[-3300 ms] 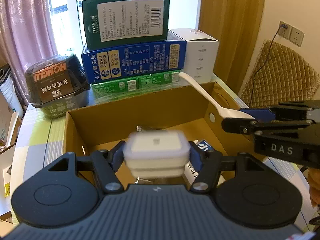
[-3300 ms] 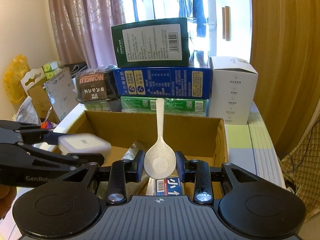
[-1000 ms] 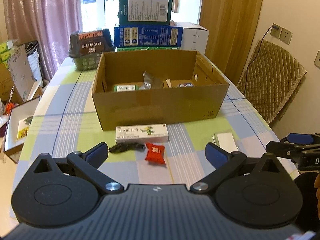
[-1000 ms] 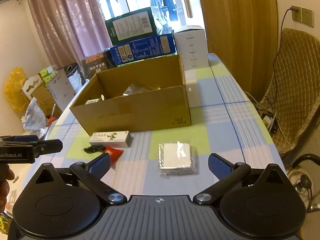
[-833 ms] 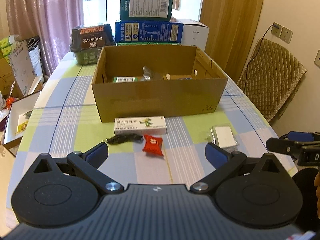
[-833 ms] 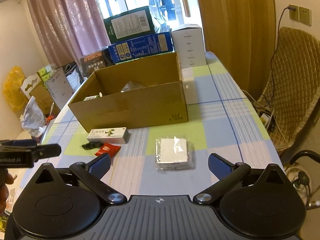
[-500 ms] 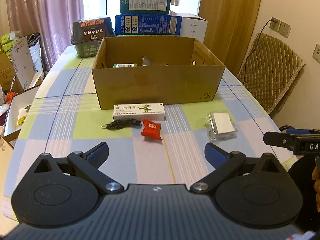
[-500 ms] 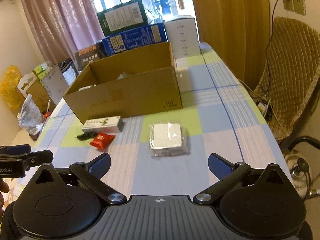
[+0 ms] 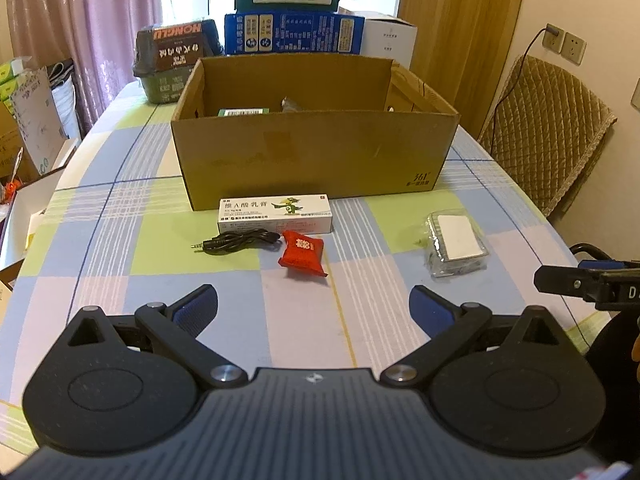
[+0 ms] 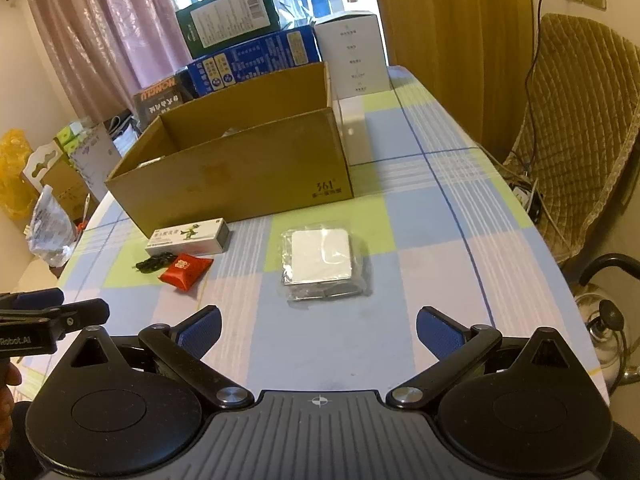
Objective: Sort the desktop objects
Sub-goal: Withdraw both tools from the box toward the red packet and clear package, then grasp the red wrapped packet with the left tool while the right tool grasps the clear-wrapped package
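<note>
Showing "361°" on cardboard box (image 9: 316,152), "HONGLI" tub (image 9: 176,60) behind, left tool (image 9: 314,314) and right tool (image 10: 318,330) spread wide, empty.

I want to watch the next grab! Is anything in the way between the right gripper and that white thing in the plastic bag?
Nothing visible. The open right gripper faces the bagged white item with only bare tablecloth between them.

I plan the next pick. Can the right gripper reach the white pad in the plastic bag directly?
Probably yes: the right gripper is open, and the bagged white pad lies alone just ahead.
</note>
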Available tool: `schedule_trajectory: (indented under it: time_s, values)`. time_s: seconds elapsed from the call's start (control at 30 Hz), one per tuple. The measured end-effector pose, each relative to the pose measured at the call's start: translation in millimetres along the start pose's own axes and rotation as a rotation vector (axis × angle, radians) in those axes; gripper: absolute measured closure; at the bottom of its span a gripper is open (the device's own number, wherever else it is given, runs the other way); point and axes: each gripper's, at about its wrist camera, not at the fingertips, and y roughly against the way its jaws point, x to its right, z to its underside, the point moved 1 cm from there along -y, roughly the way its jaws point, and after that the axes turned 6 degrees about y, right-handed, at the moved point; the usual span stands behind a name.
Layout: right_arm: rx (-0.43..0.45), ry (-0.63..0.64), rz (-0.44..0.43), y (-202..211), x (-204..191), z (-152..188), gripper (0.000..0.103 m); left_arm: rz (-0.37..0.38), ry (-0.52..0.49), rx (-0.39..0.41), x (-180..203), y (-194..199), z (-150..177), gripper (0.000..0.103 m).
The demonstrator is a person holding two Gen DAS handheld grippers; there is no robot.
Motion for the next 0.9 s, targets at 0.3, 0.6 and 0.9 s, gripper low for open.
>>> schedule_trajectory:
  time_s: [0.3, 0.6, 0.9]
  values:
    - [-0.028, -0.002, 0.007, -19.4, 1.5, 1.5, 0.002, 0.007, -0.008, -0.039, -1.0, -21.7, 1.5, 0.003]
    - [-0.037, 0.020, 0.004, -42.4, -0.4, -1.2, 0.002, -0.004, -0.004, -0.059, -5.7, -42.1, -1.6, 0.007]
    - [-0.028, 0.078, 0.006, -69.0, 1.8, -2.9, 0.002, -0.013, -0.042, -0.053, -4.1, -68.0, -9.7, 0.010]
